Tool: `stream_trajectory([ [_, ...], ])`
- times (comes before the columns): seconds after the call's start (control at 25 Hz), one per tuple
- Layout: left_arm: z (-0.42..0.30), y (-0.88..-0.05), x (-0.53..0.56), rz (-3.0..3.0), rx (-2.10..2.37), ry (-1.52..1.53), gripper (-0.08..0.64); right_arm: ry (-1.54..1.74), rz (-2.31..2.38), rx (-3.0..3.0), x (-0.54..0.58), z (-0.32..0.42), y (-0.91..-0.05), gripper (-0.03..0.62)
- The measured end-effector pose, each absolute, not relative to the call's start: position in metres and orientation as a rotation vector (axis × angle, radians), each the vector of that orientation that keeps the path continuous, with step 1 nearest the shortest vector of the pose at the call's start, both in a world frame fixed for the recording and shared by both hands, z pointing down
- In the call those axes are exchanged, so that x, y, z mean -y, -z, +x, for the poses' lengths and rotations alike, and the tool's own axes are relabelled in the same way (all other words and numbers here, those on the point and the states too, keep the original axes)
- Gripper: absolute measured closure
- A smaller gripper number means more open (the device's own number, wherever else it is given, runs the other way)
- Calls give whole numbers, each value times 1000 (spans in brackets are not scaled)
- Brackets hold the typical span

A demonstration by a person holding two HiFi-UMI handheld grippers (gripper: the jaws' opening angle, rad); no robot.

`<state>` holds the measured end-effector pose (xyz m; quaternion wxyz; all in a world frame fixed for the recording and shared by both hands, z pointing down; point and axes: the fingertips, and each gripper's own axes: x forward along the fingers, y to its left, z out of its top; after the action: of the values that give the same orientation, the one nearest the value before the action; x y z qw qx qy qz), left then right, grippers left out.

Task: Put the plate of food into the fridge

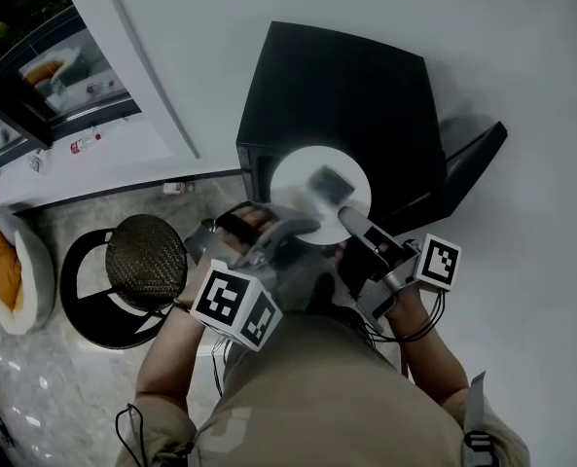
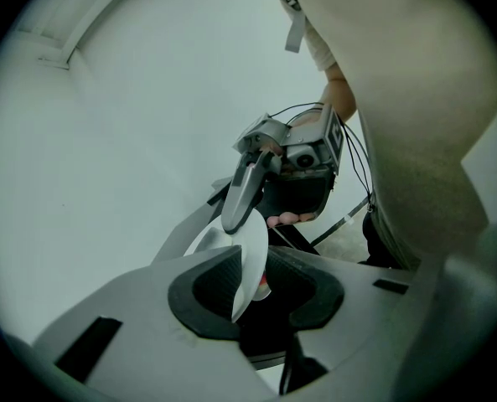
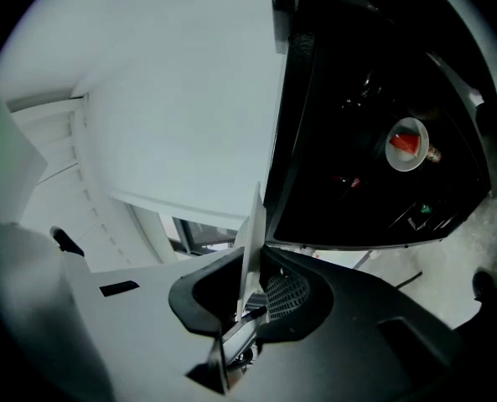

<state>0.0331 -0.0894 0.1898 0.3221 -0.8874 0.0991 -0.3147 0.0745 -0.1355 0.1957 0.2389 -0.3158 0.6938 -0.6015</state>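
The white plate was in the air, over the near edge of the black fridge as the head view showed it. It was not yet inside and was held from two sides. The left tool was clenched on one rim of the plate, which stood edge-on between its pads. The right tool grasped the opposite rim; in its own view the thin edge of the plate stood between the two dark pads, and they appeared to press on it. The food was blurred in the head view: only a greyish piece could be seen there, and a small red part in the left tool's view. The fridge door stood open at the right side. The step in hand, as I judge it, was to bring the plate to the opening. To do this well, both tools should hold the same firm grip and move together, so that the plate is level and the food does not slide. The plate should probably be lowered in front of the opening first and then pushed in flat, with care that the rim and the tools do not hit the frame or the door.
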Motion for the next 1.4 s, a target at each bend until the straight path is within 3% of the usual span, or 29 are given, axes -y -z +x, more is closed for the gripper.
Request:
stream_trajectory([
  [0.8,0,-210,38,-2405,-180,799,466,1713,-974,-1781,82,45,-217,546],
  [1.4,27,-216,3,-2452,-204,881,462,1759,-944,-1766,47,71,-223,548],
])
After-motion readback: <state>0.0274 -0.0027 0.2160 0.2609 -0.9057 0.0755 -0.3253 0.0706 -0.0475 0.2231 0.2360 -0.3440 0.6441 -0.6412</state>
